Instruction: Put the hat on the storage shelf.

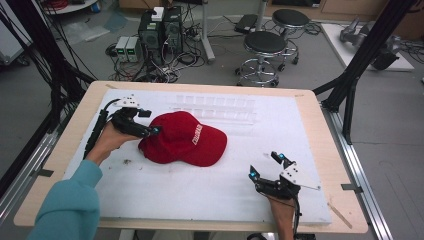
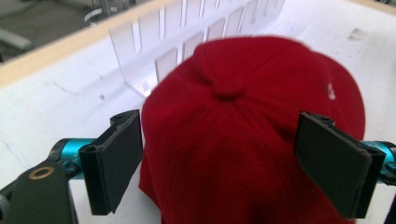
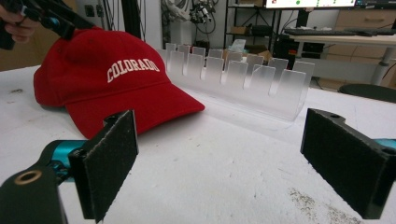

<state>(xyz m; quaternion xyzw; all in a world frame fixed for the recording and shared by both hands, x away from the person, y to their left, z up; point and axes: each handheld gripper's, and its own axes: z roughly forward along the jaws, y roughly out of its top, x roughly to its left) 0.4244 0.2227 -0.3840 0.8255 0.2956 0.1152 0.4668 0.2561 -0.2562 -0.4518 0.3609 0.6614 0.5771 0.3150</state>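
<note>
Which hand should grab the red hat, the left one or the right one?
Probably the left. The left gripper is open right at the back of the red cap, while the right gripper is open farther off.

Even, bright indoor light falls from above, and the white counter [image 1: 200, 185] reads almost glare-white with only soft, short shadows under the red cap [image 1: 182, 140]. The high view is low in detail and slightly soft, and its straight edges bow near the corners. In the left gripper view the cap [image 2: 243, 135] is blurred, while the right gripper view is sharper.
</note>
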